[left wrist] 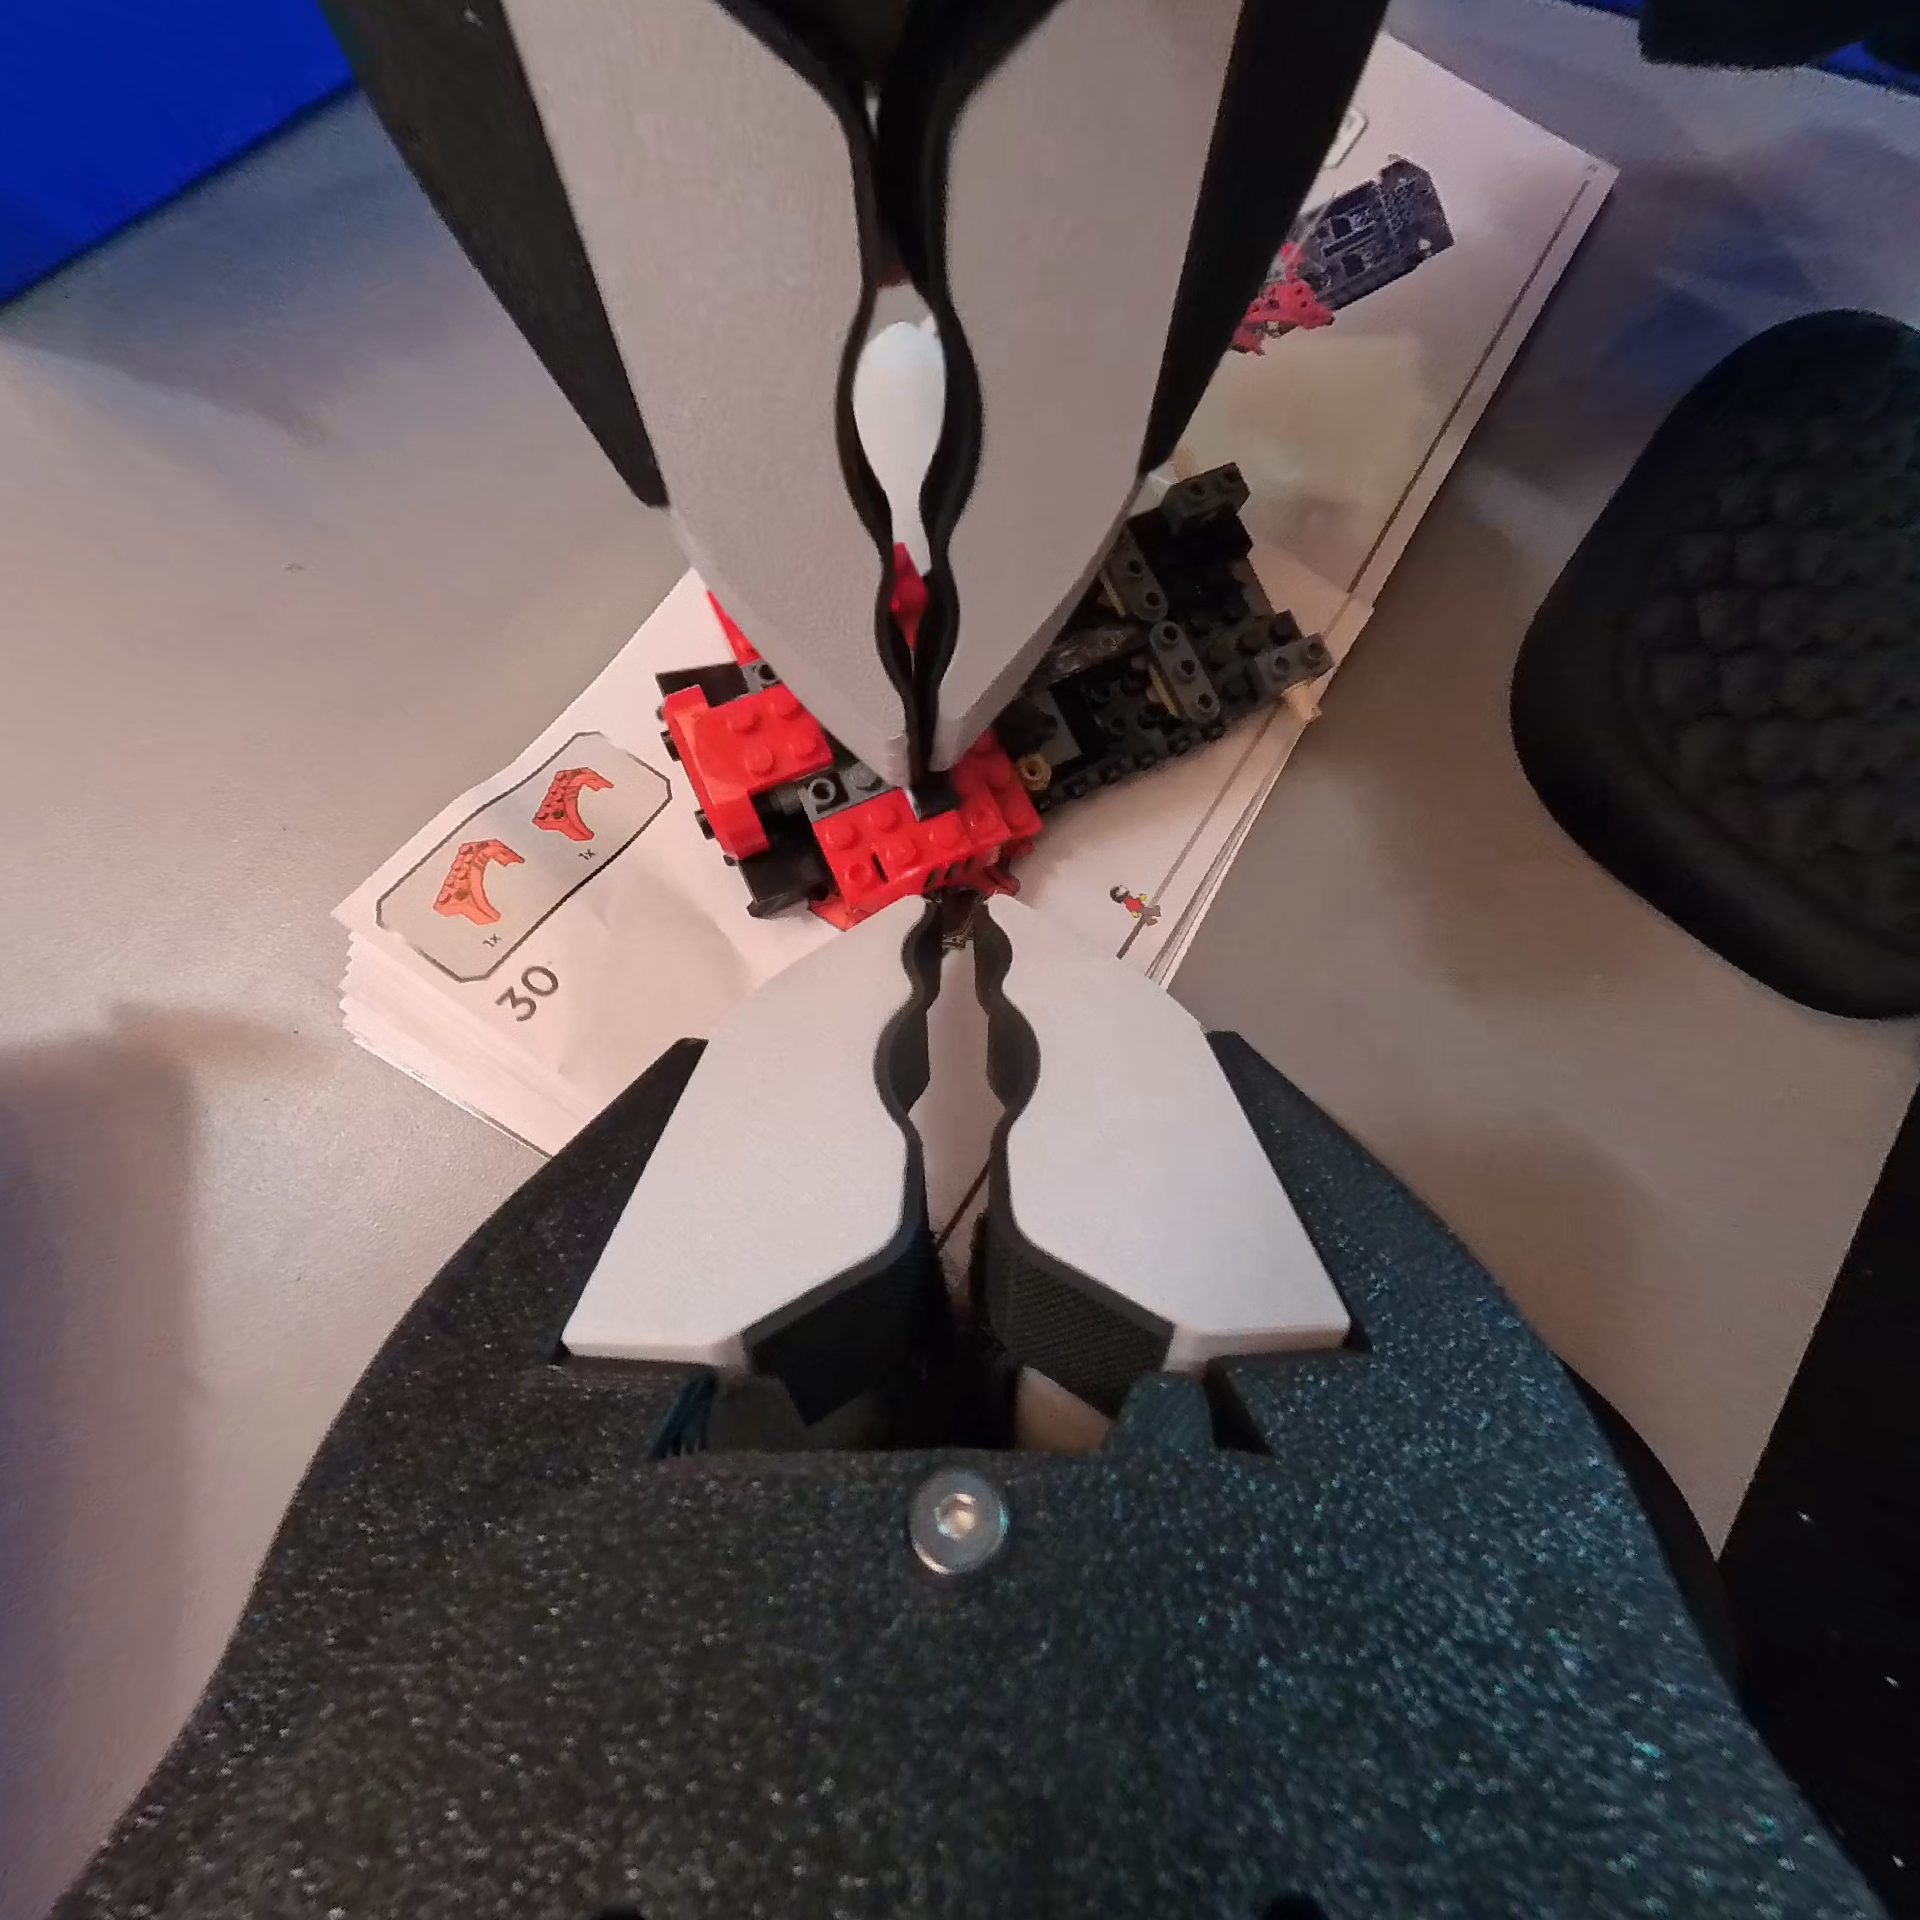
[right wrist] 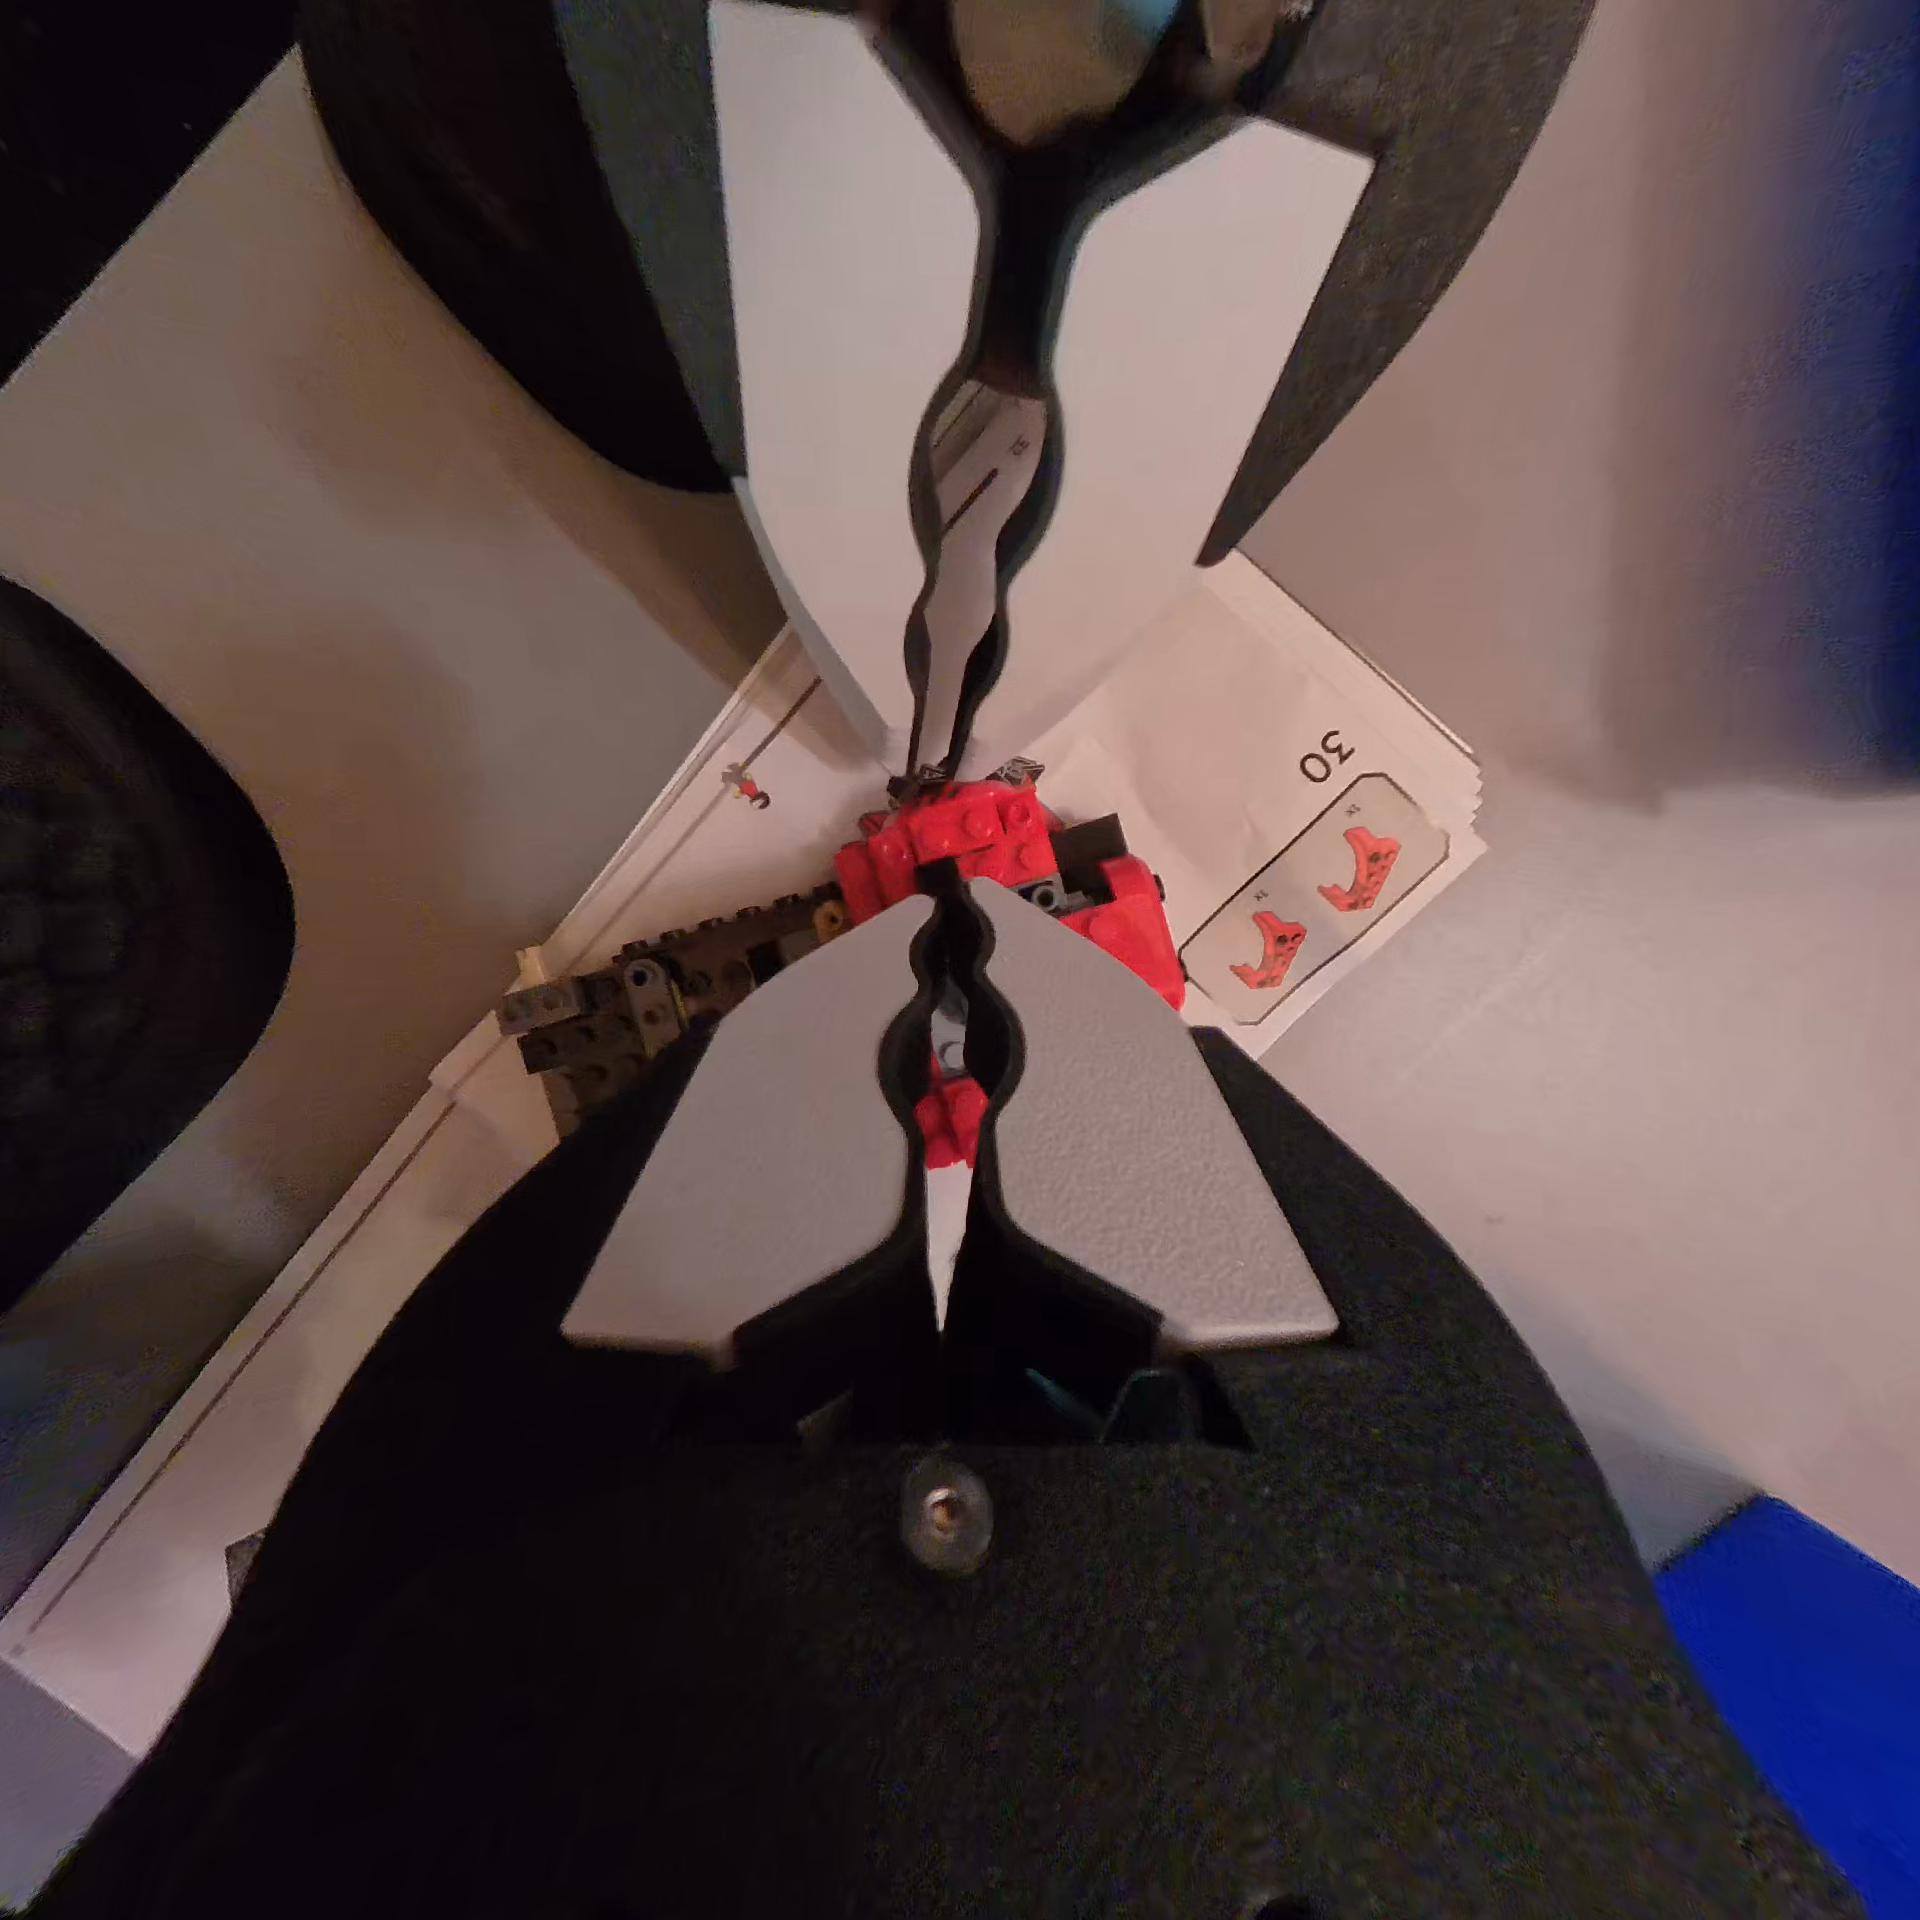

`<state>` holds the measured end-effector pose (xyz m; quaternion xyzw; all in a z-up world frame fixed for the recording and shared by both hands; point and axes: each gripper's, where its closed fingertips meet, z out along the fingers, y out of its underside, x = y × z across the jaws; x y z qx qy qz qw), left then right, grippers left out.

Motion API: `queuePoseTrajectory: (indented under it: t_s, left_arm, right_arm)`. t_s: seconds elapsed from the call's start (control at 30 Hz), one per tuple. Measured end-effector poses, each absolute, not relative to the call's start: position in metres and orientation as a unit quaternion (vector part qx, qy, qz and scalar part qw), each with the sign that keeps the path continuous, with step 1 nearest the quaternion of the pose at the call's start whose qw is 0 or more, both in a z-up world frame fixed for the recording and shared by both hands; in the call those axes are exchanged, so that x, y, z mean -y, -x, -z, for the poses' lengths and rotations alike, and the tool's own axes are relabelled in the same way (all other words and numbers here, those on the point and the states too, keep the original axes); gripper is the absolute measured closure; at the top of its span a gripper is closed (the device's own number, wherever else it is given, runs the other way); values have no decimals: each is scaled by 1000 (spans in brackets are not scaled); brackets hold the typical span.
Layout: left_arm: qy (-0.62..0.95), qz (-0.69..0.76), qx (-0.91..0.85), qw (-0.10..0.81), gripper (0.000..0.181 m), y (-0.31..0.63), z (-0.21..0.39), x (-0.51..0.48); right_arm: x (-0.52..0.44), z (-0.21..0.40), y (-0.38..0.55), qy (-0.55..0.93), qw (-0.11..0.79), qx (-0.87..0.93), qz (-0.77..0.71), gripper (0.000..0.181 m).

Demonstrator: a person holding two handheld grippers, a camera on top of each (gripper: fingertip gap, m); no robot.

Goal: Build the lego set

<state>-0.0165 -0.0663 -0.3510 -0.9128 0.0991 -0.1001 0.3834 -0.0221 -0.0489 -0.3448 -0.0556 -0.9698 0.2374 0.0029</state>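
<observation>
in the left wrist view, our left gripper (left wrist: 948, 914) comes in from 6 o'clock. its jaws are almost closed, with only a thin gap, and the tips touch the near edge of the red and black lego model (left wrist: 914, 821). whether they really pinch a part there, we cannot tell. the model lies on the open instruction booklet (left wrist: 582, 935) on the pale table (left wrist: 260, 582), near the centre. the right gripper (left wrist: 920, 764) comes down from 12 o'clock, jaws pressed together, its tips on a small black piece on top of the red bricks. a black textured pad (left wrist: 1745, 675) lies at 3 o'clock.

in the right wrist view, our right gripper (right wrist: 943, 883) enters from 6 o'clock, jaws nearly together, tips at a dark piece on the red part of the model (right wrist: 977, 831). the left gripper (right wrist: 930, 774) reaches in from 12 o'clock and meets the model's far edge. the booklet (right wrist: 1299, 707) spreads toward 2 o'clock.
</observation>
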Motion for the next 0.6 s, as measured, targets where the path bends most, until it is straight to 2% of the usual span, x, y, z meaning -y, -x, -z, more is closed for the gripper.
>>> queuePoseTrajectory:
  t_s: [0.6]
  left_arm:
    - [918, 95, -107, 370, 179, 15, 356, 65]
  right_arm:
    - [53, 344, 21, 65, -19, 972, -225, 181]
